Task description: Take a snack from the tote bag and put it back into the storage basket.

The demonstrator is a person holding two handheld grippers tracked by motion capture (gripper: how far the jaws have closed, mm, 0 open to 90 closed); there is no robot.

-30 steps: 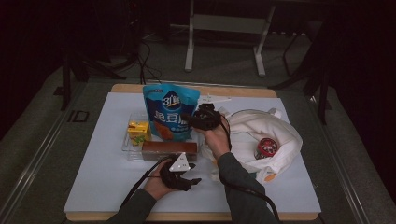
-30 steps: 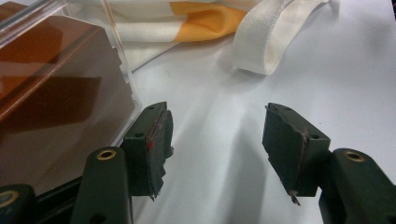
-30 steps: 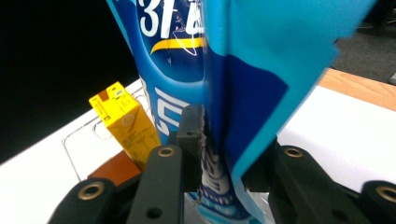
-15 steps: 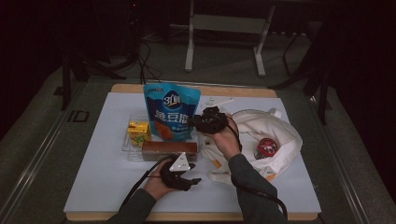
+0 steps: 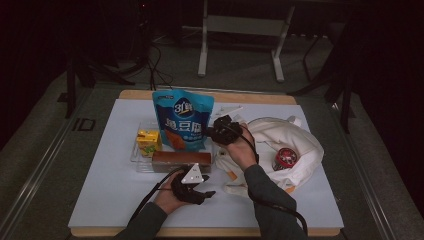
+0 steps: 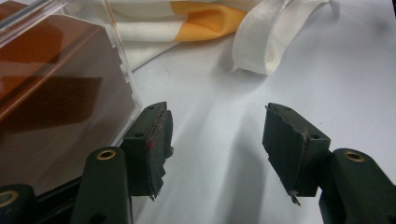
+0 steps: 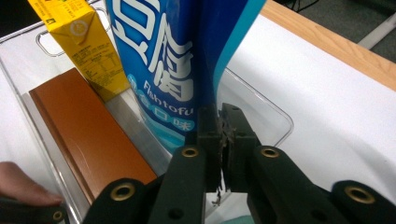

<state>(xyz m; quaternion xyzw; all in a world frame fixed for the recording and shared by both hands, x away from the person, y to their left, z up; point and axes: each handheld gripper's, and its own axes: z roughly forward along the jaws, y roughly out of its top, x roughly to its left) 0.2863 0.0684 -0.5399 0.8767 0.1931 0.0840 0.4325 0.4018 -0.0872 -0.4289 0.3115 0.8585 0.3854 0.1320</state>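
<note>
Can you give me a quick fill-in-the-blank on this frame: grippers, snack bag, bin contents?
1. The right gripper has just closed its jaws on the edge of the ___ snack bag.
2. The left gripper rests with its jaws ___, nothing between them.
3. Beside the bag in the clear plastic bin stands a ___ juice carton.
4. The red-lidded can lies on the ___ cloth bag.

Missing words: blue; open; yellow; white
</note>
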